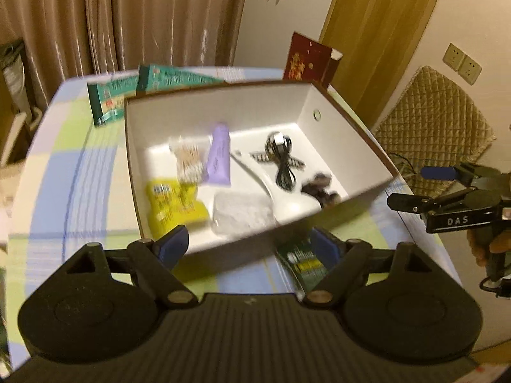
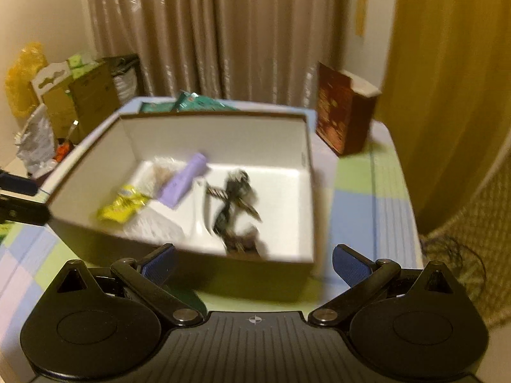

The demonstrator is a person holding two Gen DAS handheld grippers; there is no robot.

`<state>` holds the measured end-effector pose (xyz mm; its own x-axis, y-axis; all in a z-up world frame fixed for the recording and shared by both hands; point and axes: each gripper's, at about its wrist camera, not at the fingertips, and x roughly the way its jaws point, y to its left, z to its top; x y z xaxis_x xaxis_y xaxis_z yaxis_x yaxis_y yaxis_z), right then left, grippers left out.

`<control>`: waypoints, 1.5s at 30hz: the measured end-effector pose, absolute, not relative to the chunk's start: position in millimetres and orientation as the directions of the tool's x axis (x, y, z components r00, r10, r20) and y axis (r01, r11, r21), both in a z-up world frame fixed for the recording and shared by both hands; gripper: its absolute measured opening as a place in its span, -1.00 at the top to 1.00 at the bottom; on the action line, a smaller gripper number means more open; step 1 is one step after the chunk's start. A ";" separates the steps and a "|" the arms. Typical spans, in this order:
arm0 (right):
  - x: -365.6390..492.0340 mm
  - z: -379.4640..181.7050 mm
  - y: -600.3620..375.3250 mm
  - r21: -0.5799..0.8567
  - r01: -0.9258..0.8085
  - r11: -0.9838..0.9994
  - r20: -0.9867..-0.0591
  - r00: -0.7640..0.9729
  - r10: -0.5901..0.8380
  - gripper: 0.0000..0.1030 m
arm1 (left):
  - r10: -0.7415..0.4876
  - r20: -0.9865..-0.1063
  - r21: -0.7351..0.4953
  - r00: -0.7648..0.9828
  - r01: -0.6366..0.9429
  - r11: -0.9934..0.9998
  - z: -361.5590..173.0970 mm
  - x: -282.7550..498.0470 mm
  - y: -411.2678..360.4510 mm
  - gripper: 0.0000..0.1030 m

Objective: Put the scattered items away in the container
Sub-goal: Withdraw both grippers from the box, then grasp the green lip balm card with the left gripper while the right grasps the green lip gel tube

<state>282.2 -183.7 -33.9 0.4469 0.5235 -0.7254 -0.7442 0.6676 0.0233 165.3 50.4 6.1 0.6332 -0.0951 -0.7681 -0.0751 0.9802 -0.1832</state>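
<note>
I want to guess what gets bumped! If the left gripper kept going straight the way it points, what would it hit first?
Probably the near wall of the white box, right ahead of the open left gripper. A green packet lies on the table just by its right finger, so depth is hard to judge.

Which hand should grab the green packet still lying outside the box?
Probably the left. The green packet lies just before the open left tool, by its right pad. The right tool, also open, doesn't clearly see it.
</note>
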 end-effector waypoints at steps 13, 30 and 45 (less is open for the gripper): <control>272.2 -94.2 -249.4 0.061 -0.626 0.778 -0.827 0.404 0.390 -0.96 | -0.273 -0.828 -0.322 0.490 -0.018 0.947 -77.6 159.2 16.5 -0.41; 286.2 -114.3 -280.5 0.098 -0.515 0.852 -0.857 0.392 0.335 -0.96 | -0.387 -0.797 -0.457 0.463 -0.043 0.889 -136.6 229.7 3.1 0.20; 288.5 -120.5 -270.0 0.111 -0.524 0.845 -0.862 0.373 0.344 -0.96 | -0.483 -0.654 -0.612 0.582 -0.033 0.790 -112.1 217.2 17.0 1.00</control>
